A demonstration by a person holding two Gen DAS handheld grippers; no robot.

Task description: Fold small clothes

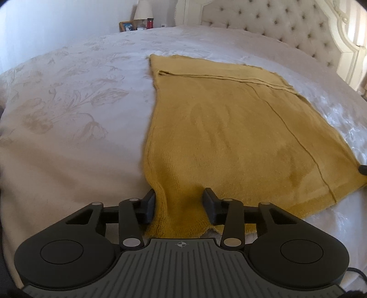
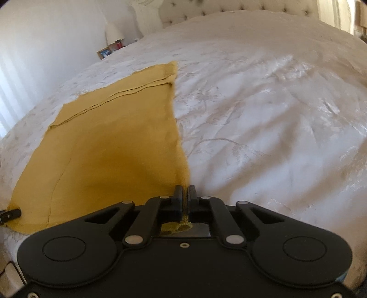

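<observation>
A mustard yellow knit cloth (image 1: 229,128) lies spread flat on the bed, with a fold line across its far end. My left gripper (image 1: 179,201) is at its near left corner. The jaws stand apart with the cloth's corner lying between them; the left finger (image 1: 150,204) touches the cloth's side edge and the right finger (image 1: 209,204) rests on the fabric. My right gripper (image 2: 185,197) is shut on the near right corner of the cloth (image 2: 110,142), and a thin strip of yellow fabric shows between its pads. Each view shows the other gripper's tip at its edge.
The white bedspread (image 1: 68,114) with a pale floral pattern stretches wide on both sides of the cloth. A tufted headboard (image 1: 286,25) stands at the far end. A bedside table with a lamp (image 1: 143,10) and a photo frame (image 1: 126,26) is beyond the far left.
</observation>
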